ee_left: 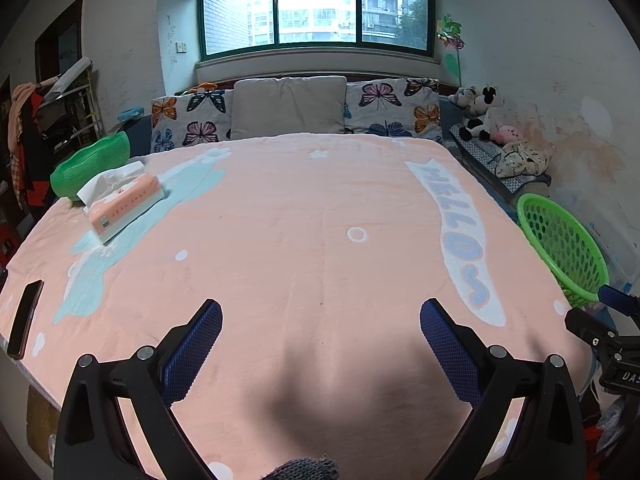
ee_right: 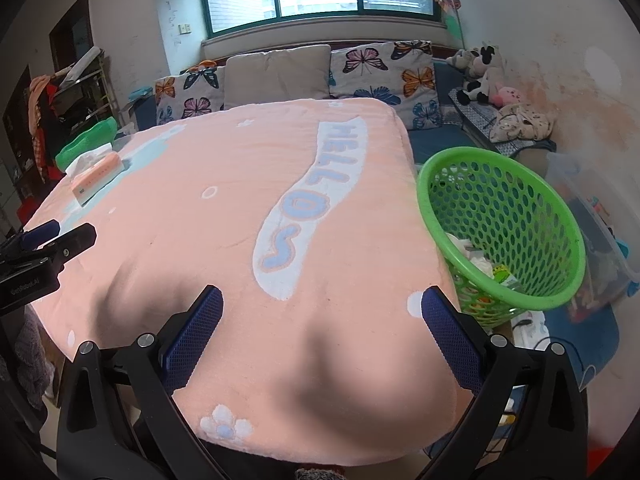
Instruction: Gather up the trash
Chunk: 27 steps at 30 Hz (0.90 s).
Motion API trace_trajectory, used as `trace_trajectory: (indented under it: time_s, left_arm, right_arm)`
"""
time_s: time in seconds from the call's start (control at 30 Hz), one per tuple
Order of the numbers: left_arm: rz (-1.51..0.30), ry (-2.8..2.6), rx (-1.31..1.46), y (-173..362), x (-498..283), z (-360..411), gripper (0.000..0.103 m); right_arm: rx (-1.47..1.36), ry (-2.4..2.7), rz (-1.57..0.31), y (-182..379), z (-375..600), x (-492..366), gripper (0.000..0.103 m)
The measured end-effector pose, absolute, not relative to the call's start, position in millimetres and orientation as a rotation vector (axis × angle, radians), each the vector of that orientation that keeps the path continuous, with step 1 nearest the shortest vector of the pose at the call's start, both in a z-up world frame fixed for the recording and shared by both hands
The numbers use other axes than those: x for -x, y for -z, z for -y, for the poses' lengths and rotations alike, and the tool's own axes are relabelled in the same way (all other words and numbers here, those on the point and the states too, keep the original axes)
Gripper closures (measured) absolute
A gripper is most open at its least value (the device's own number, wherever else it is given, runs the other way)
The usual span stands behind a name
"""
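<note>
**Green basket holds the trash beside the pink-covered counter**

Green perforated plastic forms the basket (ee_right: 502, 236), which stands tilted just off the right edge of the counter (ee_right: 224, 216). Inside it, near the bottom, we see crumpled white paper and small wrappers (ee_right: 486, 266). From the left wrist view the same basket (ee_left: 560, 248) sits at the far right, past the word "HELLOS" on the pink blanket (ee_left: 320, 220).

Our left gripper (ee_left: 320, 340) hovers over the near part of the blanket with its blue-padded fingers (ee_left: 196, 348) spread wide and nothing between them. Our right gripper (ee_right: 320, 332) is likewise spread wide and empty, near the counter's right front corner, close to the basket.

At the far left of the counter lie a tissue box (ee_left: 124, 204) and a green bowl (ee_left: 90, 166) just behind it. A dark phone (ee_left: 25, 318) rests at the left edge.
</note>
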<state>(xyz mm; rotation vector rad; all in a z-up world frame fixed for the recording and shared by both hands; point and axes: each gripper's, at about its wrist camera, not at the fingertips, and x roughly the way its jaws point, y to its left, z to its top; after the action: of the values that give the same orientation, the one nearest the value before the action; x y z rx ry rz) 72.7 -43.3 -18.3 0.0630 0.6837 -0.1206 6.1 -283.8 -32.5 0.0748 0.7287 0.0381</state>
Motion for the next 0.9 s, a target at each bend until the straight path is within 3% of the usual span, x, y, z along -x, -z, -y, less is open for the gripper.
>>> trace_trajectory:
  time_s: [0.9]
  left_arm:
    - [-0.679, 0.089, -0.062, 20.7, -69.9, 36.2, 0.007]
  right_arm:
    - [-0.084, -0.062, -0.737, 38.5, 279.7, -9.6, 0.004]
